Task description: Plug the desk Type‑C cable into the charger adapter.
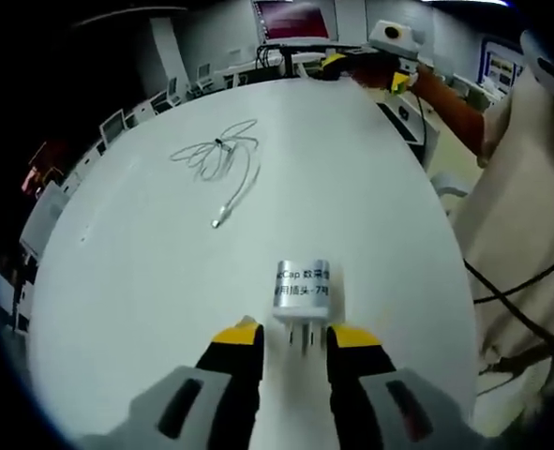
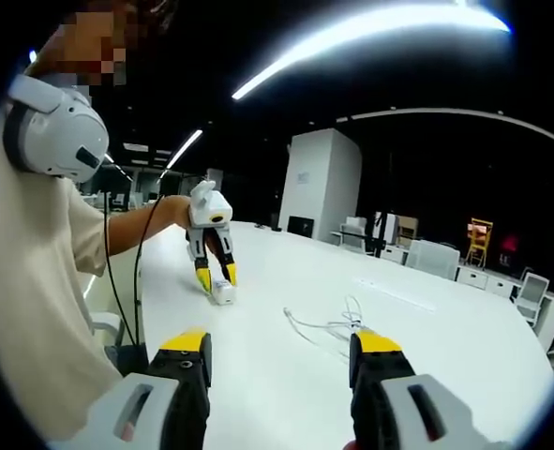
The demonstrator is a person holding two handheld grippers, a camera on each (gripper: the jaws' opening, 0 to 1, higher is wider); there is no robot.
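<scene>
The white charger adapter [image 1: 302, 292] lies on the white table [image 1: 145, 281], printed side up, its prongs pointing back at my left gripper [image 1: 295, 336]. That gripper is open, a yellow tip on each side of the prongs and clear of the body. Farther off lies the white Type‑C cable [image 1: 222, 155], loosely coiled, with its plug end [image 1: 218, 223] trailing toward the adapter. In the right gripper view my right gripper [image 2: 283, 343] hangs open over the table, holding nothing. The cable [image 2: 337, 328] lies just beyond it, and the left gripper [image 2: 216, 277] stands at the adapter [image 2: 222, 292].
A person in a beige shirt [image 1: 520, 216] stands at the table's right edge, with black cords hanging by them. Chairs [image 1: 117, 122] and screens ring the far rim. A white pillar [image 2: 319, 183] and more chairs stand in the dark room behind.
</scene>
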